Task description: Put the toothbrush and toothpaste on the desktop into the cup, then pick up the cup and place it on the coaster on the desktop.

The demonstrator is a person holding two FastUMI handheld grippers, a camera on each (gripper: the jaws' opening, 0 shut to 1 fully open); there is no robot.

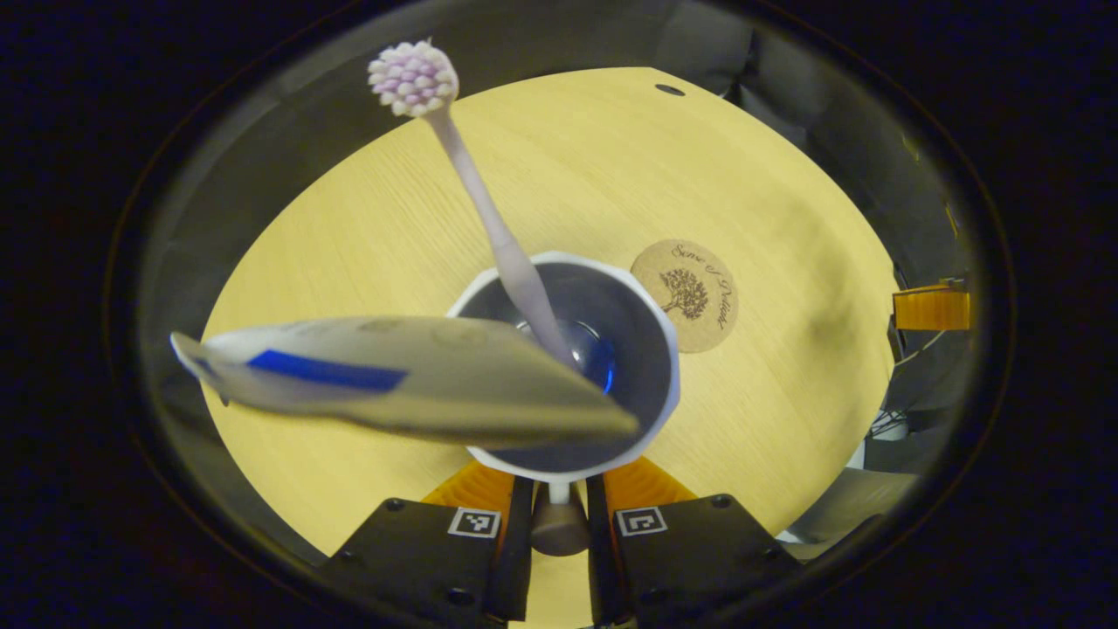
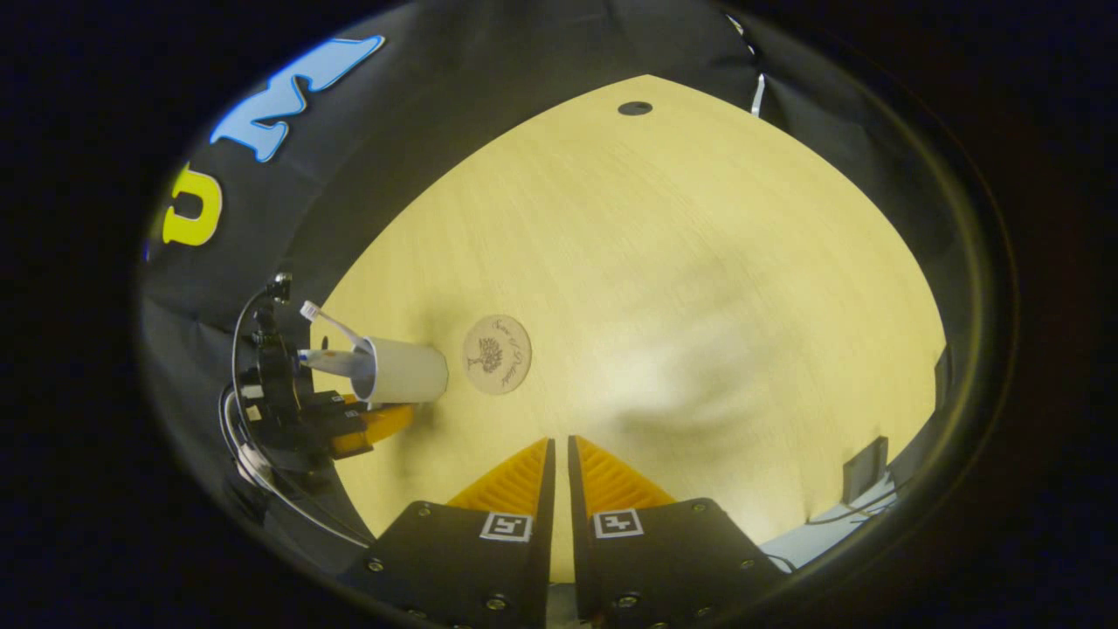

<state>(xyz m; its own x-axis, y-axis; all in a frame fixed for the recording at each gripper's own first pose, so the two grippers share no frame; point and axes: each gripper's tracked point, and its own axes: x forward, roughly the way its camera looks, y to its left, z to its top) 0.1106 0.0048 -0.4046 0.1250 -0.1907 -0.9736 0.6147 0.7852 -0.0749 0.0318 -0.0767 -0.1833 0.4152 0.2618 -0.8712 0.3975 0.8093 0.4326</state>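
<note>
The bench (image 1: 367,227) carries the cup (image 1: 651,349), which stands just beside the coaster (image 1: 686,295), not yet on it. Toothpaste (image 1: 393,371) and toothbrush (image 1: 489,218) already lean inside the cup, so the step in hand looks like the lift. The left tool (image 1: 559,489) pinches the cup's near rim between its fingers; from the right gripper view the cup (image 2: 406,371) sits beside the coaster (image 2: 496,354). The right tool (image 2: 559,463) hovers nearer than the coaster, pressed together and empty. Next: raise the cup upright and set it centred on the coaster.
</note>
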